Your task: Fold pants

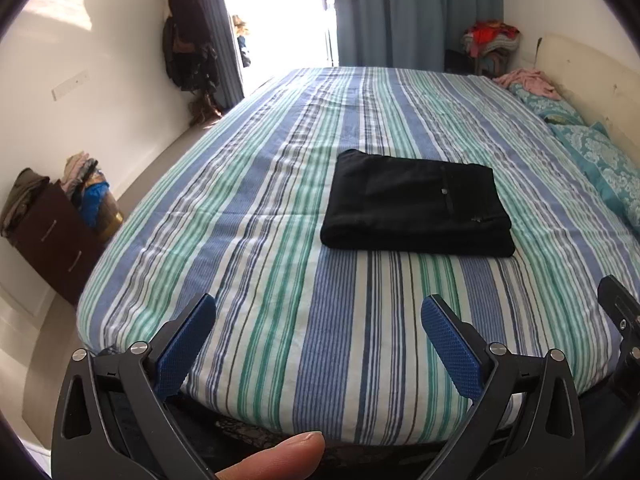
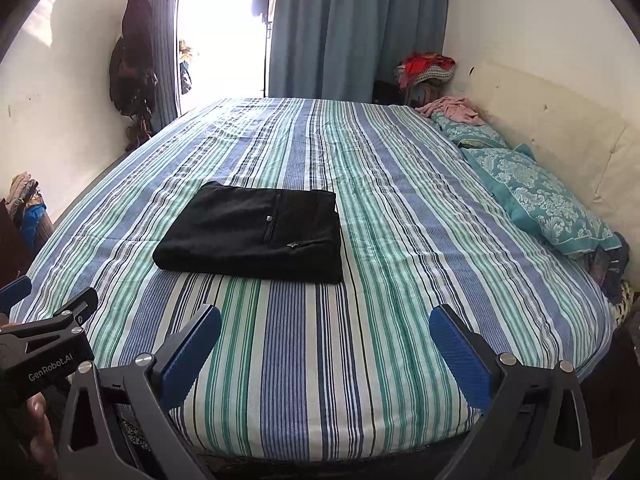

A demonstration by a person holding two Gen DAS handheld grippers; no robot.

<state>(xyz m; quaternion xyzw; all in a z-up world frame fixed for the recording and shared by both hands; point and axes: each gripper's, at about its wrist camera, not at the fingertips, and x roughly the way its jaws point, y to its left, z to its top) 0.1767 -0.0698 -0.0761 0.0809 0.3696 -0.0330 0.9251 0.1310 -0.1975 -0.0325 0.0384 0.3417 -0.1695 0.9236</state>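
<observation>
Fingertip [image 1: 280, 454] under left gripper [image 1: 318, 344], jaws spread, empty, right gripper [image 2: 325, 350] likewise spread, striped bed [image 1: 280, 280], folded black pants [image 1: 416, 204] lying flat, blue curtains [image 2: 328, 28], bright doorway.

— Item one, left tongs [image 1: 319, 322]?
— Two matte black arms of angular, cut-out frame, each with triangular openings. Blue textured pads [image 1: 451, 345] on the inner faces, fine dotted grip pattern. Round silver screws at the pivots, two per arm.
— Item two, right tongs [image 2: 325, 330]?
— Same build: black skeletal arms, blue ribbed pads [image 2: 191, 354], silver round-head screws.
— Markings?
— In the right wrist view, white lettering "GenRobot.AI" on the black body of the left unit, plus a small round white mark near its tip.
— Skin?
— One bare fingertip [image 1: 280, 456], light-toned, short nail, at the lower edge of the left wrist view.
</observation>
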